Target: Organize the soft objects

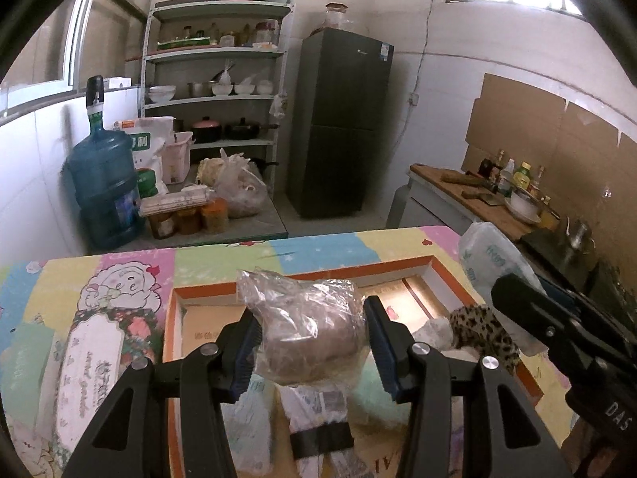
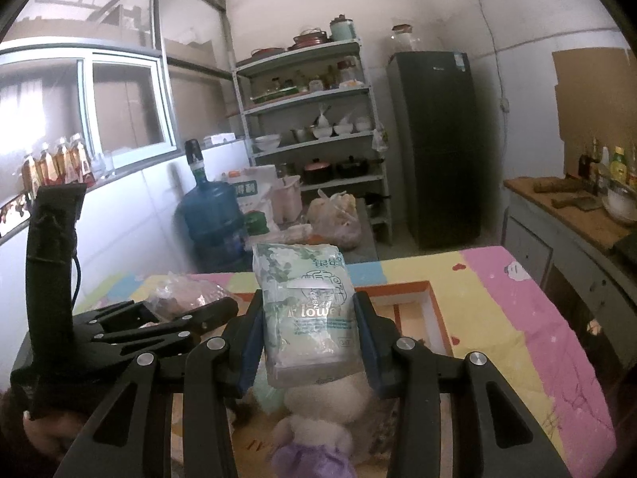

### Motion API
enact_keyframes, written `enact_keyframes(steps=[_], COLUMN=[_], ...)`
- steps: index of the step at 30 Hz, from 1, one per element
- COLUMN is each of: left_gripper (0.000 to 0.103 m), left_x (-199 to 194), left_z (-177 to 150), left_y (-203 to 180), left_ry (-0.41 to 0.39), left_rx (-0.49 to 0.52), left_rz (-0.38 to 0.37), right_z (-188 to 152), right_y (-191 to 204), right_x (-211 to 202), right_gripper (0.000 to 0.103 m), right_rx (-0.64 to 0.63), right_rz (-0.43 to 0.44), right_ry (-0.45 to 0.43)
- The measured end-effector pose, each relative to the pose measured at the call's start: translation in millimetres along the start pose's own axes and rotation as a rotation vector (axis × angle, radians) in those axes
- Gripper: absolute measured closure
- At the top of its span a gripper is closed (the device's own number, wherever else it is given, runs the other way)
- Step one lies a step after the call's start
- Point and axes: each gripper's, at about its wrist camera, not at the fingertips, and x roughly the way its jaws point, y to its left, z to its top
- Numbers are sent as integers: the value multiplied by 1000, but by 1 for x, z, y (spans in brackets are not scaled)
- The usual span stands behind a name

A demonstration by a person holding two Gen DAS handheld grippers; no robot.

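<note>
Two soft packs are in the air above the orange-rimmed box (image 1: 444, 275), which serves as the landmark. The left gripper (image 1: 310, 348) pinches a brown lump in a clear bag (image 1: 314, 334) over the box's near half; the right gripper (image 2: 308, 340) clamps a tissue pack (image 2: 308, 310) over the plush toy (image 2: 318, 418) lying in the box. Both wrappers look slick, so a loose squeeze could let either slide out. With the grippers side by side, they might knock together or drop loads onto the box's rim.
</note>
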Motion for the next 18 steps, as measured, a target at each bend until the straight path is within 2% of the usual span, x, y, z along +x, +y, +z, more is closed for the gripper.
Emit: enact_keyframes(steps=[11, 18], left_gripper=[52, 52], left_x=[26, 47], left_z=[12, 14], left_y=[3, 10], left_ry=[32, 100], left_rx=[-29, -60], left_rz=[1, -17], right_z=[23, 21], right_y=[-12, -16], right_x=[22, 50], right_gripper=[59, 59], right_rx=[-15, -22], right_rz=[-25, -37], right_ry=[24, 100])
